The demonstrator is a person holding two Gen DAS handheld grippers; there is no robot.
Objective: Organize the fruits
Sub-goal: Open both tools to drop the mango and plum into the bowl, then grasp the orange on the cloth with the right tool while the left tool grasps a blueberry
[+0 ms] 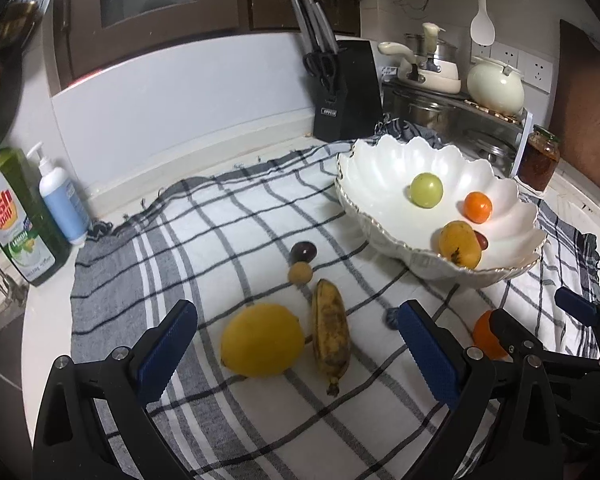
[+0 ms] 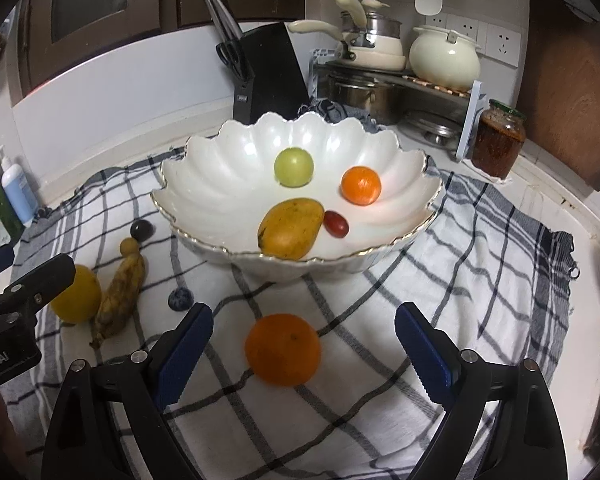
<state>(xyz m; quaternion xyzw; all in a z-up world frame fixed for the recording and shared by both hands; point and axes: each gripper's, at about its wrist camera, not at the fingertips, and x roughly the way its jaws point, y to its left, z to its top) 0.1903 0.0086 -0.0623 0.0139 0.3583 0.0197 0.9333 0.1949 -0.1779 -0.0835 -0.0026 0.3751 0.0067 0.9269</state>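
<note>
Right wrist view shows you partway done: the bowl (image 2: 300, 200) beyond your right hand-held gripper (image 2: 304, 344) already holds a mango (image 2: 292, 228), a green fruit (image 2: 294, 167), a small orange (image 2: 361, 185) and a red grape (image 2: 336, 223). Both grippers are spread wide, holding nothing. An orange (image 2: 283, 349) lies between the right one's fingers (likely your next pick). The lemon (image 1: 262, 340) and banana (image 1: 331, 334) sit between the fingers of the left hand-held gripper (image 1: 298, 354), with three small fruits on the cloth beyond.

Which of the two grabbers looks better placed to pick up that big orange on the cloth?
The right gripper: its open jaws already frame the orange, while the left gripper faces the lemon and banana.
</note>
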